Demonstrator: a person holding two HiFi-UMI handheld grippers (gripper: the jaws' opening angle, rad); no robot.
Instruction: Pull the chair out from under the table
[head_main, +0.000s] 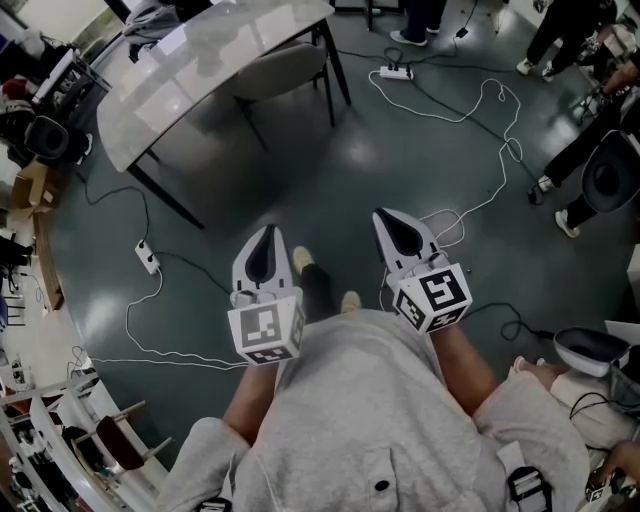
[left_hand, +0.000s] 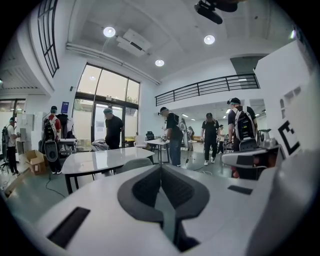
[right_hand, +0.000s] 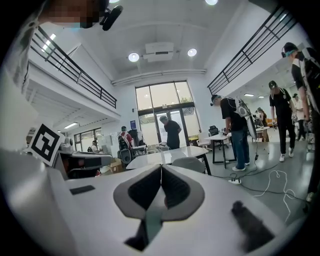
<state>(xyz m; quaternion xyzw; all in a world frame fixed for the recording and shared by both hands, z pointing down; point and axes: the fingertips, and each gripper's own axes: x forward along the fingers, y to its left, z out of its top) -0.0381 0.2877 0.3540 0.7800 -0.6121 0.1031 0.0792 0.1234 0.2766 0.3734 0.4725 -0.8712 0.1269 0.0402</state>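
- The chair (head_main: 285, 68) is seen tucked under the white table (head_main: 180, 75), at the top of the head view, with its backrest turned toward the person.
- From the left gripper (head_main: 268, 235) the chair is found at about 12 o'clock, and from the right gripper (head_main: 386, 217) at about 11 o'clock. Both are well apart from it.
- The left gripper is judged a little nearer and more directly in line.
- Both claws are clenched, and nothing is held between the jaws.
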